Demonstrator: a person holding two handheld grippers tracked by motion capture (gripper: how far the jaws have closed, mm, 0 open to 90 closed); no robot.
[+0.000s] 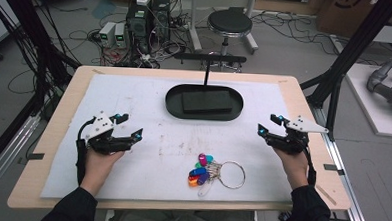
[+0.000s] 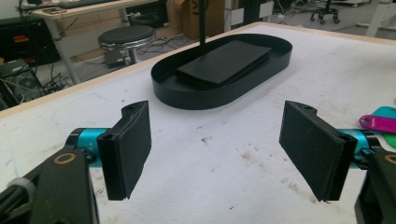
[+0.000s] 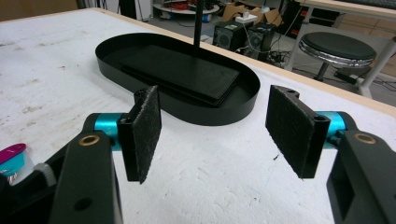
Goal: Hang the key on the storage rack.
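A key ring with several coloured tags (image 1: 205, 172) lies on the white mat near the front edge, between my two hands; its pink and teal tags (image 2: 380, 119) peek in at the right of the left gripper view. A black oval tray (image 1: 204, 102) holding a flat black block (image 1: 207, 101) sits at the back centre, with a thin black post rising behind it. My left gripper (image 1: 130, 126) hovers at the left of the mat, jaws open and bare. At the right side, my right gripper (image 1: 270, 124) is open too, nothing between its pads (image 3: 289, 128).
The white mat (image 1: 134, 103) covers a wooden table (image 1: 58, 114), stained near the middle. Beyond the far edge stand a round stool (image 1: 230, 24), computer boxes (image 1: 148, 18) and loose cables on the floor. Black frame posts (image 1: 357, 42) rise at both sides.
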